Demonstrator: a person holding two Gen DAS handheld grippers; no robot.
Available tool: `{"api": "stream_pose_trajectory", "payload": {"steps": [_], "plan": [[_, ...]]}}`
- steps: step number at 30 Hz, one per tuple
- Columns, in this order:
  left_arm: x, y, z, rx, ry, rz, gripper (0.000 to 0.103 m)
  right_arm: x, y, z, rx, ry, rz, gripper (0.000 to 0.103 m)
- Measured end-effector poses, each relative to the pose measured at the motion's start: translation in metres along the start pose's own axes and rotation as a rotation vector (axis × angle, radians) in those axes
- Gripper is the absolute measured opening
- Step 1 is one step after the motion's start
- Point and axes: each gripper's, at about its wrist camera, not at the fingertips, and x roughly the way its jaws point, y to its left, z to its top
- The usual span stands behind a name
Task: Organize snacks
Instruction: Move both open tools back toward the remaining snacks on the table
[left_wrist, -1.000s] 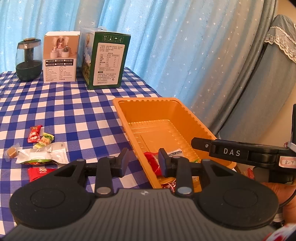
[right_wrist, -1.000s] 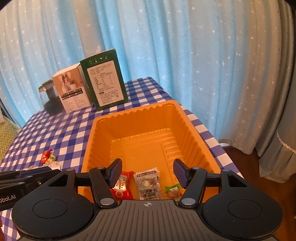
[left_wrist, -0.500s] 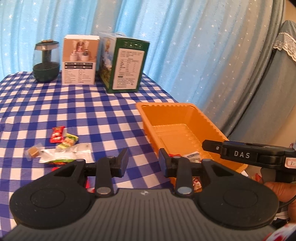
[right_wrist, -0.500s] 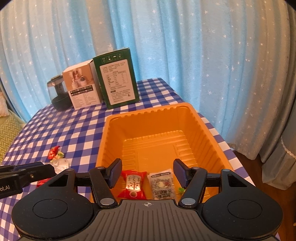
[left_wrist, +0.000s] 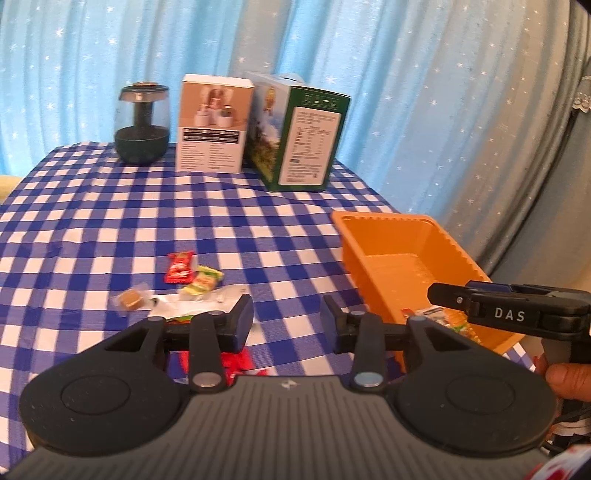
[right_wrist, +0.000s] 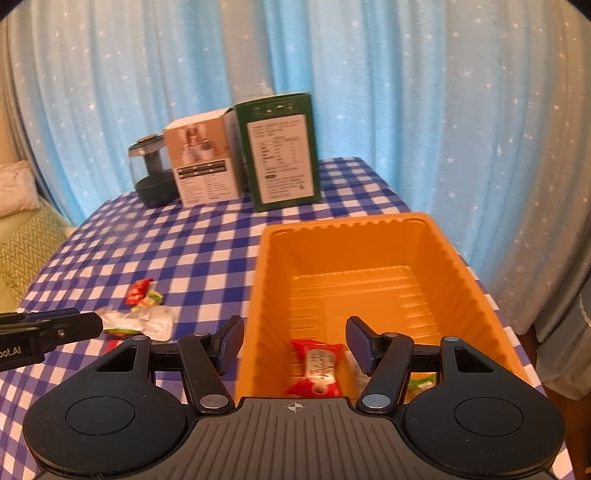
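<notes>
The snacks were small wrapped pieces in two groups. On the checked counter (left_wrist: 110, 206), left of the tray (left_wrist: 458, 254), lay a red packet (left_wrist: 180, 266), a yellow-green candy (left_wrist: 202, 282) touching it, a brown cube in clear wrap (left_wrist: 130, 298) and a white pouch (left_wrist: 199, 302) with a green edge. A further red wrapper (left_wrist: 236, 360) lay partly hidden under your left fingers. The orange tray stood at the counter's right edge; at its near end lay a red candy (right_wrist: 317, 367) with a pale centre panel, and a green wrapper (right_wrist: 421, 382) just showed behind the right finger.

Your left gripper (left_wrist: 286, 319) carried nothing. Its fingers were opening, with a narrow gap between them and bare cloth showing through it. They hung above the counter between the loose snacks and the tray, touching neither.

Your right gripper (right_wrist: 294, 343) was released, its fingers moderately apart and gripping nothing. The left finger sat over the tray's left wall and the right finger over the tray interior, with the red candy visible in the gap below.

Both tools pointed forward and down toward the boxes (left_wrist: 291, 133) at the counter's far edge. In the left view your right hand (left_wrist: 567, 376) gripped the right tool's handle at the frame's right edge.
</notes>
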Motion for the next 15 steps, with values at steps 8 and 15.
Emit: {"api": "stream_pose_trajectory", "payload": {"steps": [8, 15], "plan": [[-0.010, 0.028, -0.004, -0.017, 0.000, 0.058, 0.040, 0.006, 0.023, -0.002, -0.040, 0.012, 0.039, 0.061], [-0.016, 0.048, -0.007, -0.022, 0.007, 0.117, 0.044, 0.014, 0.053, -0.008, -0.092, 0.040, 0.118, 0.061]]}}
